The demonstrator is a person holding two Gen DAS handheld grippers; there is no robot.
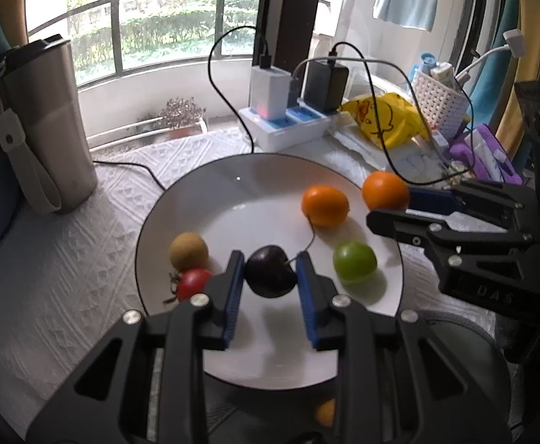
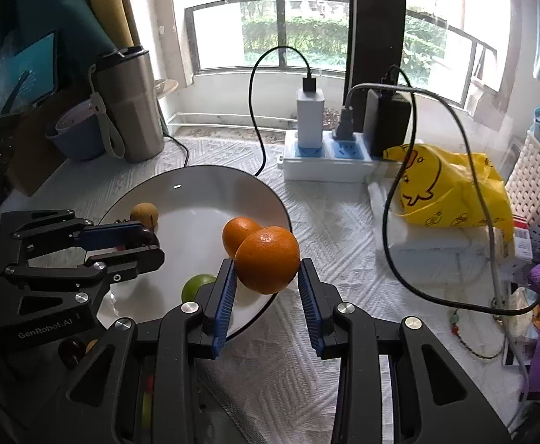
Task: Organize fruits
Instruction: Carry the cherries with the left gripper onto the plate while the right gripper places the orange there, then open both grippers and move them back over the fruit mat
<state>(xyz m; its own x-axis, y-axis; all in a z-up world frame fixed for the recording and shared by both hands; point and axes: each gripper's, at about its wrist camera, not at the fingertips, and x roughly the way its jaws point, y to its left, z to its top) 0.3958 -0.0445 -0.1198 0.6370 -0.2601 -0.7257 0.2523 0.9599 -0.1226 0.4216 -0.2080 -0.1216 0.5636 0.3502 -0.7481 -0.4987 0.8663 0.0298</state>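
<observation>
We hover over the round white ceramic plate [image 1: 195, 199]; our right gripper [image 2: 268, 277] pinches a round orange tangerine [image 2: 268, 259] at its rim, our left gripper [image 1: 270, 273] pinches a dark purple cherry [image 1: 270, 272]. We'd better lower gently, then release.

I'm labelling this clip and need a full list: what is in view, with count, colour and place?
plate: one, white, dark rim, centre of the table
oranges: two, orange; one on the plate, one in the right grip
cherry: one, dark purple, in the left grip
green fruit: one, on the plate
tan fruit: one, plate's left
red tomato: one, beside it
tumbler: one, steel, far left
power strip: one, white, by the window
bag: one, yellow, right
basket: one, white, far right
left hand-held gripper: black, blue pads
right hand-held gripper: same
</observation>
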